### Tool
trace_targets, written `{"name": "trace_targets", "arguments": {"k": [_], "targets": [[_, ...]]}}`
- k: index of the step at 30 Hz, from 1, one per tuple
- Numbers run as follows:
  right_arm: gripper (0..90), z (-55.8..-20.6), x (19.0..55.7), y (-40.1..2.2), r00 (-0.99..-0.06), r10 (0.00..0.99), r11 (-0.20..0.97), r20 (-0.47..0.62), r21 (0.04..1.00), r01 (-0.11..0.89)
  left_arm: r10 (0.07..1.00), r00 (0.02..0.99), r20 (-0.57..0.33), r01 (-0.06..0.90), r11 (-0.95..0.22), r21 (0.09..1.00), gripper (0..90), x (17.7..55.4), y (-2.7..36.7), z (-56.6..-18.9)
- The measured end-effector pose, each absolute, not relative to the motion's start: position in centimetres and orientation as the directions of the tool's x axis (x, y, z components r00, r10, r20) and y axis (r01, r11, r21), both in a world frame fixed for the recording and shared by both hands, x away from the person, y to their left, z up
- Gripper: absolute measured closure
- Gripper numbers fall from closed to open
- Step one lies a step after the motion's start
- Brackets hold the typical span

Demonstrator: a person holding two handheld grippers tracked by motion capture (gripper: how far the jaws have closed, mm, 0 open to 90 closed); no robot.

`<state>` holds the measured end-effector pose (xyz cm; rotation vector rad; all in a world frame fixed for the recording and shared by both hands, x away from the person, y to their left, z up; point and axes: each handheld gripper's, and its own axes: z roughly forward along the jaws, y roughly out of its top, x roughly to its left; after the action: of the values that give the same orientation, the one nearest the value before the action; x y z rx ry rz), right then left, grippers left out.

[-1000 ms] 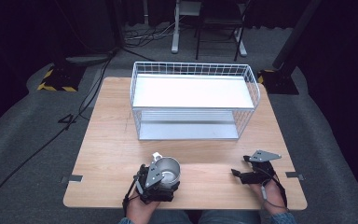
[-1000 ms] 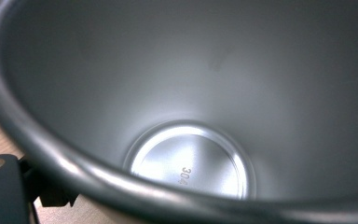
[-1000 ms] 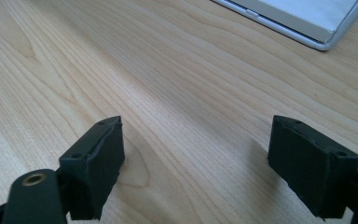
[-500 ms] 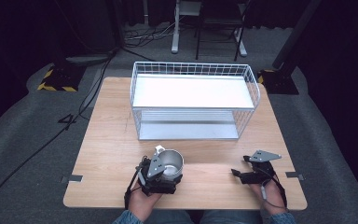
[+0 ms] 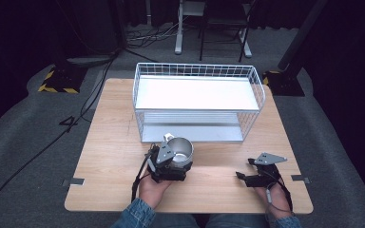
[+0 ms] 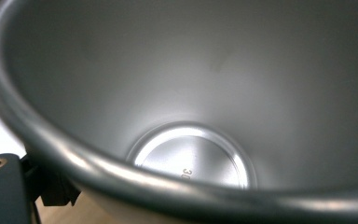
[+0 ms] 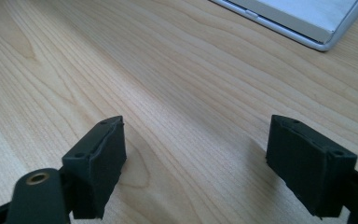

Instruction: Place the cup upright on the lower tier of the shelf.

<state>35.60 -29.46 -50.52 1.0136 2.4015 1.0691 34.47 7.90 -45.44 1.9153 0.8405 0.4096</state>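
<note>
The left gripper point(image 5: 170, 161) is clamped on a metal cup point(image 5: 180, 149), whose bowl hides its jaws. The right gripper point(image 5: 247, 171) rests spread on the wooden table point(image 5: 109, 142). Beyond stands a white wire rack point(image 5: 197, 95), then grey carpet point(image 5: 24, 123). The cup has moved slightly toward the rack.

brushed metal cup point(image 6: 196, 93), matt wooden table point(image 7: 168, 74)

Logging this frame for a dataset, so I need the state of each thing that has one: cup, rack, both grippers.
Metal cup: empty, held upright by the left gripper.
Wire rack: both shelves bare.
Left gripper: shut on the cup.
Right gripper: open, holding nothing, low over the table.
</note>
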Motion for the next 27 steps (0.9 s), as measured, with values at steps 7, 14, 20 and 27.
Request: {"name": "trace_targets", "arguments": {"k": [7,14,20,27], "targets": [[19.8,-50.5,35.6,-29.5,-0.698,0.716,0.469,-0.005,0.744,0.476,0.713,0.698,-0.059,0.367,-0.287,0.885,8.2,36.6,6.4,-44.9],[19.4,-50.5,35.6,-29.4,-0.701,0.713,0.470,-0.003,0.744,0.475,0.729,0.681,-0.069,0.373,-0.264,0.889,8.2,38.7,5.0,-45.0],[19.2,-50.5,35.6,-29.4,-0.701,0.713,0.471,-0.004,0.744,0.475,0.743,0.666,-0.063,0.355,-0.242,0.903,8.2,40.1,3.7,-45.4],[18.7,-50.5,35.7,-29.4,-0.708,0.706,0.477,-0.005,0.742,0.470,0.761,0.648,-0.040,0.351,-0.251,0.902,8.2,41.8,2.4,-45.7]]}}
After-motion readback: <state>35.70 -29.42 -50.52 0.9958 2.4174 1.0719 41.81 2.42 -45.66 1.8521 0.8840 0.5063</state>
